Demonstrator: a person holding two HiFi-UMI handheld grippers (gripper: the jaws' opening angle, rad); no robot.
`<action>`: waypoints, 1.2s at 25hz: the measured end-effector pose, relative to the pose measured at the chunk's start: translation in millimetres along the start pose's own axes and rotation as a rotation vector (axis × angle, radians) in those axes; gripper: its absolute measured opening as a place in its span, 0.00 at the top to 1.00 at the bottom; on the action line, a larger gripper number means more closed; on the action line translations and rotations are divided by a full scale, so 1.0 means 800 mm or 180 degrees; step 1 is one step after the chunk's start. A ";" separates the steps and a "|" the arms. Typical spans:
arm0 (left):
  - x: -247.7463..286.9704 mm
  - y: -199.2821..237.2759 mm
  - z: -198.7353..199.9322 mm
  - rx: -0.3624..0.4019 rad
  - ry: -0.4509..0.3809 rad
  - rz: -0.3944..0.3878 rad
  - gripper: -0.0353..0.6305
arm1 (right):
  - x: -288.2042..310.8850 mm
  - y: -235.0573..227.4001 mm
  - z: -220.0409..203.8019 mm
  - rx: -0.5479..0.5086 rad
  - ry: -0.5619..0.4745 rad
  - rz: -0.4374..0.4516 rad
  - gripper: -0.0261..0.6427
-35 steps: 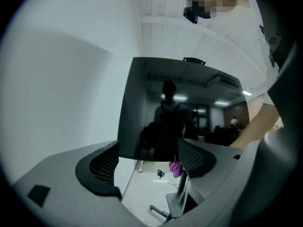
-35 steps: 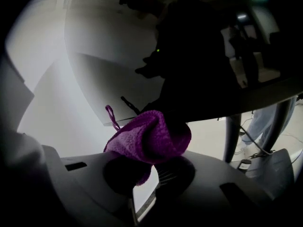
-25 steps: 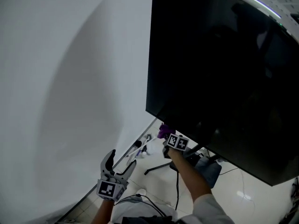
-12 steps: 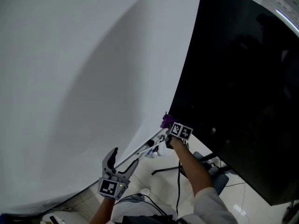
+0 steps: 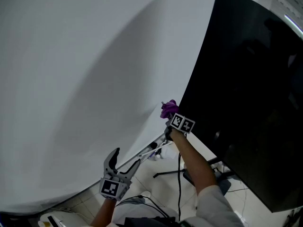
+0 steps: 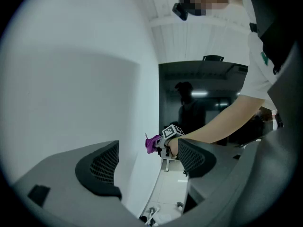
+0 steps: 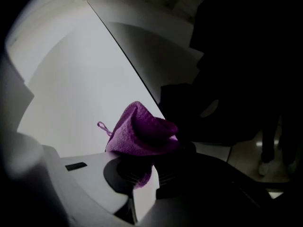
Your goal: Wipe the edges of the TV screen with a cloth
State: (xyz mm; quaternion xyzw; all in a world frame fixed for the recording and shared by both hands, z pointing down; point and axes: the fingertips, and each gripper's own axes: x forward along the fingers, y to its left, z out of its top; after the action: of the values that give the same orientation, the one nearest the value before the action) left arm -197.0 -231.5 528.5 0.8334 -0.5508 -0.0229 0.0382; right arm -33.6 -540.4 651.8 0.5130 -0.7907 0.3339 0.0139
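Right gripper (image 7: 142, 171): the jaws are clenching on a bunched purple cloth (image 7: 142, 134), which is standing up in a peak above the fingertips with a small loop sticking out at its left side. The cloth is sitting at the left edge of the TV screen (image 7: 227, 79), low down near the bottom corner; whether it is actually touching the frame is not showing clearly. Left gripper (image 6: 147, 162): the jaws are standing apart and gripping nothing, and the gripper is hanging low, well apart from the screen, pointing up toward the other one. The dark screen is reflecting ceiling lights and is tilting across the right of the head view. A plain white wall (image 5: 85, 70) is filling the left. A pale tiled floor (image 5: 163, 183) is lying below, carrying black stand legs (image 5: 165, 172).
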 end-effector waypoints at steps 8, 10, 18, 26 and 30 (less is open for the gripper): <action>0.014 -0.019 0.013 -0.0031 -0.0169 -0.0233 0.39 | -0.028 0.039 0.076 0.0298 -0.0402 0.0102 0.88; 0.014 -0.024 0.020 -0.0047 -0.0212 -0.0265 0.39 | -0.037 0.055 0.100 0.0323 -0.0482 0.0180 0.88; 0.016 -0.031 0.034 -0.0081 -0.0280 -0.0302 0.39 | -0.082 0.133 0.223 0.0413 -0.0896 0.0463 0.88; 0.002 -0.044 0.045 -0.0066 -0.0391 -0.0258 0.39 | -0.150 0.219 0.358 0.0500 -0.1583 0.0749 0.88; -0.014 -0.035 0.052 -0.0060 -0.0388 -0.0161 0.39 | -0.179 0.258 0.404 0.0599 -0.1834 0.0943 0.88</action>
State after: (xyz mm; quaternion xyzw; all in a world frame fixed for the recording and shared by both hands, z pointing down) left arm -178.7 -211.8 484.5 0.8437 -0.5307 -0.0798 0.0118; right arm -31.4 -548.8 242.6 0.4649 -0.7938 0.2451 -0.3062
